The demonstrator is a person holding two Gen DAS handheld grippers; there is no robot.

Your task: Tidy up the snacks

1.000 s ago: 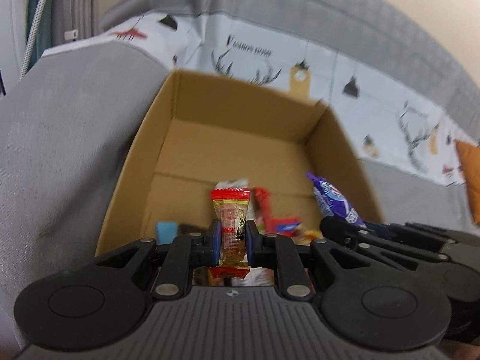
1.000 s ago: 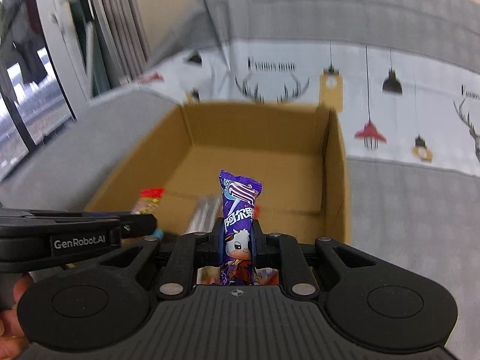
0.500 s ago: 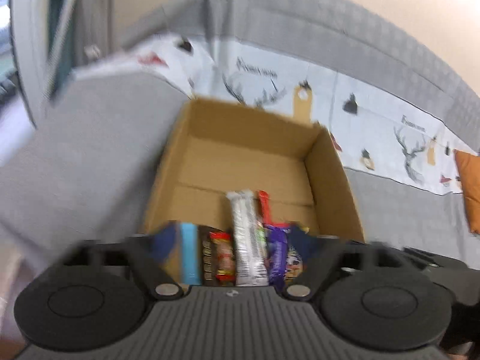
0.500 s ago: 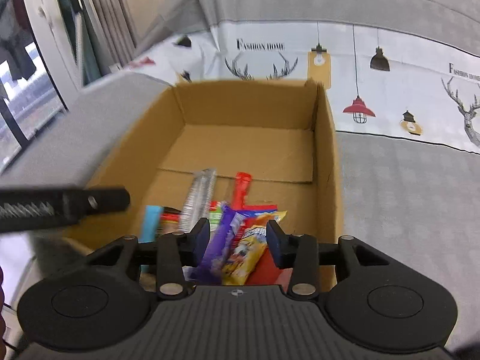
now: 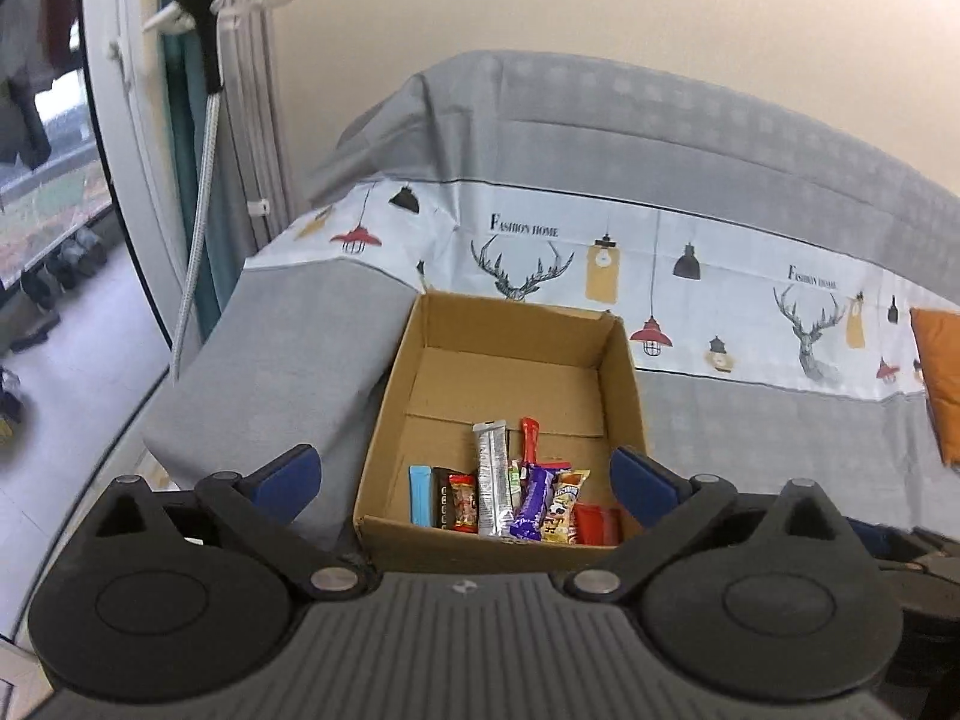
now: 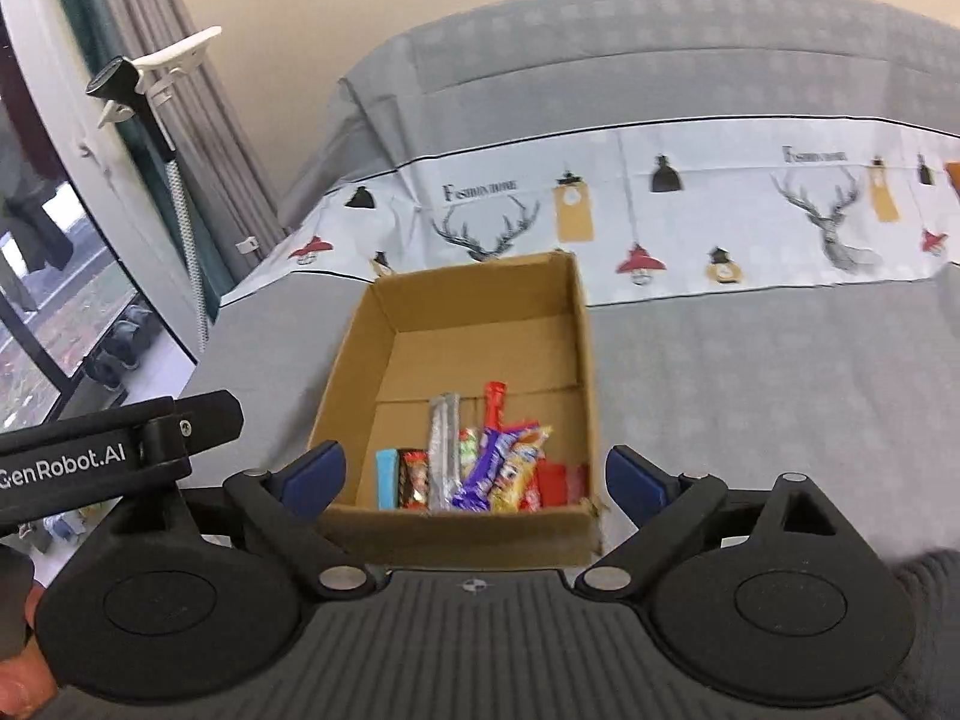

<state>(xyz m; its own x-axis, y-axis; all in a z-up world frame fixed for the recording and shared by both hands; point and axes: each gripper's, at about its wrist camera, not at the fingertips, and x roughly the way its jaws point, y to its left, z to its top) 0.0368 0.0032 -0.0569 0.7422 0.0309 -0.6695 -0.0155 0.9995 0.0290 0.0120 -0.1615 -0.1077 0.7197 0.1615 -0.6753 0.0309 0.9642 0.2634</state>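
An open cardboard box (image 5: 396,396) (image 6: 354,360) sits on a grey sofa. Several snack packets lie in a row along its near wall: a blue one (image 5: 420,495) (image 6: 387,477), a small red one (image 5: 463,495), a silver one (image 5: 493,474) (image 6: 443,450), a purple one (image 5: 531,501) (image 6: 480,471), a yellow one (image 6: 519,474) and a red one (image 5: 594,522). My left gripper (image 5: 465,480) is open and empty, pulled back above the box's near edge. My right gripper (image 6: 474,477) is open and empty, likewise back from the box.
The sofa cover (image 5: 720,408) has a white printed band with deer and lamps. An orange cushion (image 5: 942,378) lies at far right. A curtain and window (image 5: 60,180) stand to the left. The left gripper's body (image 6: 108,456) shows in the right wrist view.
Both grippers let go of their packets, the red-yellow one and the purple one, which now lie in the box. Both opened wide and drew back and up from the box.
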